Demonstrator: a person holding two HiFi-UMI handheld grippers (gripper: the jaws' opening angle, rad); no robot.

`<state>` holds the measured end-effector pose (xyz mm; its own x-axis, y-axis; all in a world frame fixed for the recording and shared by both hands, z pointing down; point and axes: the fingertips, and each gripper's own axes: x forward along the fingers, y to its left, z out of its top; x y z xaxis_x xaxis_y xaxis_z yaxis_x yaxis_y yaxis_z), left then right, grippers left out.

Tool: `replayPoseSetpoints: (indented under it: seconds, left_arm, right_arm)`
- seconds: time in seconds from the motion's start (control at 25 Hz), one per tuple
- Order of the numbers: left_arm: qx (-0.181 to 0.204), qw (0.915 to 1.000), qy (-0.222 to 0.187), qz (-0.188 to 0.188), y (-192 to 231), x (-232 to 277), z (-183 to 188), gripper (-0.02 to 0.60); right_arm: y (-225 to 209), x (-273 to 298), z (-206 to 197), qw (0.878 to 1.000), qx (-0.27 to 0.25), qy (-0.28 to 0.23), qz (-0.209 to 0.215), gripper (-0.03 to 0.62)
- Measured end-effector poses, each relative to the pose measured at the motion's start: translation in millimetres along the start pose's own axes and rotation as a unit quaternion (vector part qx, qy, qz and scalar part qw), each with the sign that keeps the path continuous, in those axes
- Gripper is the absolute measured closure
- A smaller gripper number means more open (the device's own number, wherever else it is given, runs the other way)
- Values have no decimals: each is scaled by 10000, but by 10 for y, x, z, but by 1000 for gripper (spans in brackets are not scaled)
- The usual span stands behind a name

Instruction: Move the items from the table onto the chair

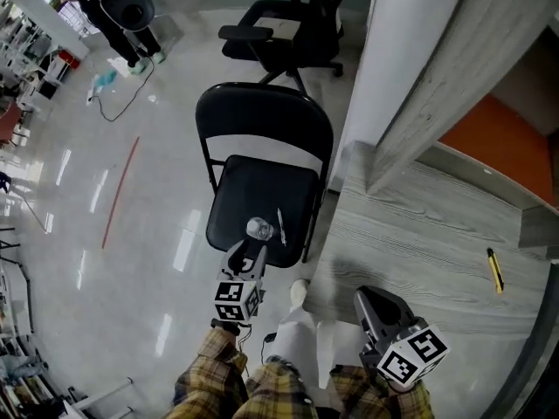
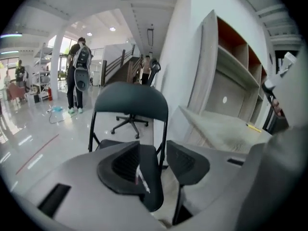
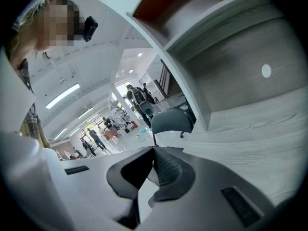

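The pale, glossy floor (image 1: pixel 131 260) fills the left of the head view, and the clutter at its upper left is too small to read. The grey wood-grain table (image 1: pixel 419 234) is cut off at the right and bottom edges. A black folding chair (image 1: pixel 262 129) stands just beside it at centre. An office chair (image 1: pixel 293 20) is clipped at the top. At lower right the right gripper (image 3: pixel 155 165) is over the table, jaws pressed together on nothing. The left gripper (image 1: pixel 248 255) hangs over the seat's front edge, jaws spread and empty. On the seat lie a small shiny round thing (image 1: pixel 258 228) (what it is I cannot tell) and a thin pen (image 1: pixel 280 225). A yellow stick (image 1: pixel 495 270) lies on the table at right.
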<state>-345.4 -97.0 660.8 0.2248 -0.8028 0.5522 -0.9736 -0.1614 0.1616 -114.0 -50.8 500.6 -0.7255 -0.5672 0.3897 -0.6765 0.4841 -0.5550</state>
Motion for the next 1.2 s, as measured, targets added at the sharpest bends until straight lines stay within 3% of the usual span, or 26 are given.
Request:
replayPoseSetpoints:
  seconds: [0.16, 0.28, 0.52, 0.64, 0.84, 1.0, 1.2]
  left_arm:
    - [226, 9970, -717, -194, -585, -411, 914, 471]
    - [382, 9909, -1126, -635, -1241, -614, 1453, 509]
    - [936, 9756, -1674, -1069, -2542, -1104, 2165, 575]
    - [892, 9706, -1677, -1481, -3095, -1185, 2208, 577]
    - [438, 9719, -1314, -1903, -3694, -1095, 1989, 577]
    - [417, 9756, -1008, -1906, -3940, -1074, 1781, 577]
    - [-98, 9781, -698, -1956, -4036, -1088, 1617, 577]
  right_arm:
    - [5, -426, 361, 9994, -285, -194, -9, 577]
    - [-101, -837, 566, 9982, -465, -365, -128, 577]
    - [-591, -1860, 872, 9894, -732, -871, -907, 576]
    - [-998, -2351, 880, 9828, -588, -1034, -1413, 576]
    - [-1819, -2940, 712, 9746, -414, -759, -2064, 576]
    - [-2481, -3222, 404, 9707, -313, -180, -2374, 576]
    - [-3218, -3265, -35, 9651, -283, 835, -2465, 574]
